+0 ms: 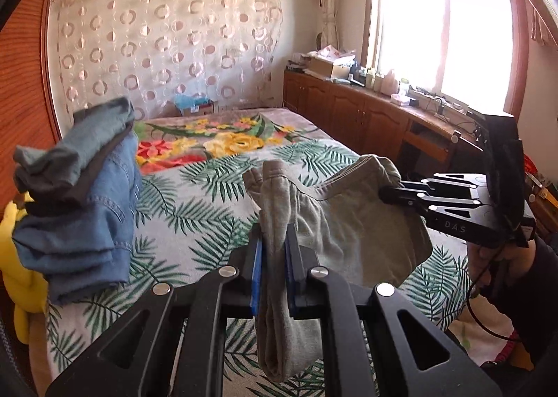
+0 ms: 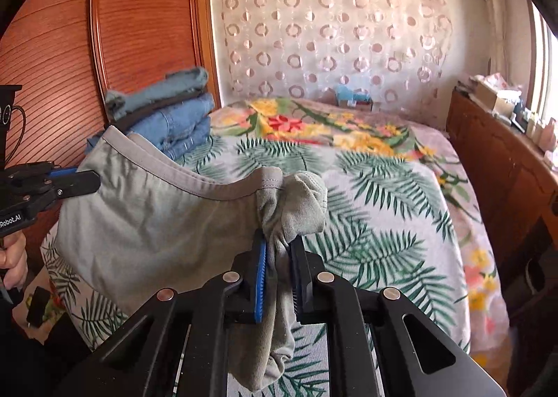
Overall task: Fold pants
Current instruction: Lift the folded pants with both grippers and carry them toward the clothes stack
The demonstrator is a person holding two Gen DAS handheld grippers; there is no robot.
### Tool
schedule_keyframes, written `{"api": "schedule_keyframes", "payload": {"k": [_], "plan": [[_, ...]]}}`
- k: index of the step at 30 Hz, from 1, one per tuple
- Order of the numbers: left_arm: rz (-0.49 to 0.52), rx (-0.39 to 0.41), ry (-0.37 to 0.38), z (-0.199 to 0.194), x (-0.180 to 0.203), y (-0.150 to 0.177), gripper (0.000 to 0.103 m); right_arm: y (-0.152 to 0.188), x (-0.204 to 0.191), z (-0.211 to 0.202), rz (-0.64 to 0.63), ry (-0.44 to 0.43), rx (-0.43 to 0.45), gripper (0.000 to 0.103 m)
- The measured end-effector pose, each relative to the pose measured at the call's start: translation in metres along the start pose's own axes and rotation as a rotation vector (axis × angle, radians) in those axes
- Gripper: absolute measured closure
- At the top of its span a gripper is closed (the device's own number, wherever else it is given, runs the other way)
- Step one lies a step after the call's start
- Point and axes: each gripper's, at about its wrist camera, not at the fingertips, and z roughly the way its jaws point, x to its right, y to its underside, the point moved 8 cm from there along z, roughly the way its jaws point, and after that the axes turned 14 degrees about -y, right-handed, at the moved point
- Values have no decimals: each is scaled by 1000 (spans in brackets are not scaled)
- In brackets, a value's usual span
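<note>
Grey pants (image 1: 352, 222) hang in the air above the bed, stretched by the waistband between both grippers. My left gripper (image 1: 273, 240) is shut on one bunched end of the waistband; it shows at the left of the right wrist view (image 2: 92, 181). My right gripper (image 2: 280, 247) is shut on the other bunched end of the pants (image 2: 150, 222); it shows at the right of the left wrist view (image 1: 387, 193). Cloth hangs down between each pair of fingers.
A bed (image 1: 209, 208) with a palm-leaf and flower cover lies below. A stack of folded blue jeans and clothes (image 1: 80, 195) sits at its left edge, by the wooden headboard (image 2: 69, 48). A wooden cabinet (image 1: 366, 114) with clutter runs under the window.
</note>
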Motion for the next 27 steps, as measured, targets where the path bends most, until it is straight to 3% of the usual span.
{"api": "schedule_keyframes", "payload": {"k": [9, 22, 27], "plan": [[3, 35, -38, 6, -17, -20, 91, -27, -4, -4, -60, 7, 38, 91], [-52, 22, -82, 34, -59, -31, 91, -55, 0, 46, -115, -30, 45, 91], [-72, 33, -97, 38, -77, -48, 91, -83, 6, 65, -142, -50, 48, 91]]}}
